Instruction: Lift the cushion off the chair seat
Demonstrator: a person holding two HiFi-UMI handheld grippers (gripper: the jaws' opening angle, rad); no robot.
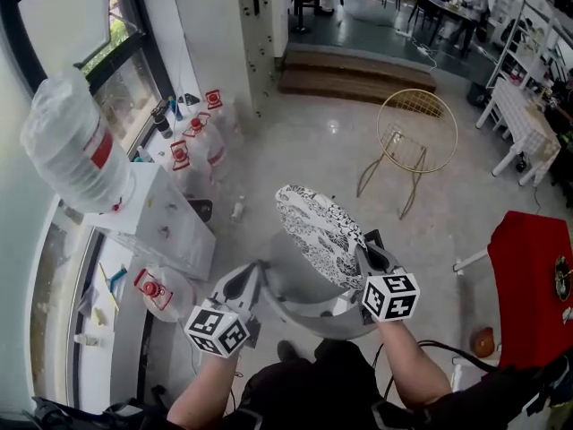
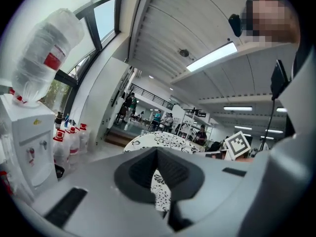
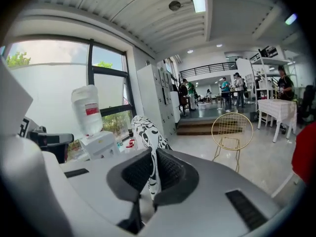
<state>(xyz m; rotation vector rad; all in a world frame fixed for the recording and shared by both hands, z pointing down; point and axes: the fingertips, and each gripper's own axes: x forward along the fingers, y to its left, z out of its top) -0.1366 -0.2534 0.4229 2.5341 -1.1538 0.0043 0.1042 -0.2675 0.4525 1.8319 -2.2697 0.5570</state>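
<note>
Two grips carry the cushion (image 1: 318, 231): left tool (image 1: 254, 280) and right tool (image 1: 365, 256) each pinch its patterned rim; it hangs tilted in the air between them; lift appears nearly complete; next move calls for equal, steady clamping pressure.

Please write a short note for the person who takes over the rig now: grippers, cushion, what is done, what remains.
Left hand-held gripper: shut on one edge of the cushion.
Right hand-held gripper: shut on the other edge.
Cushion: patterned black and white, held tilted above the grey chair seat.
Done: gripped; it appears lifted off the seat.
Left: keep both grips and move it clear of the seat.
</note>
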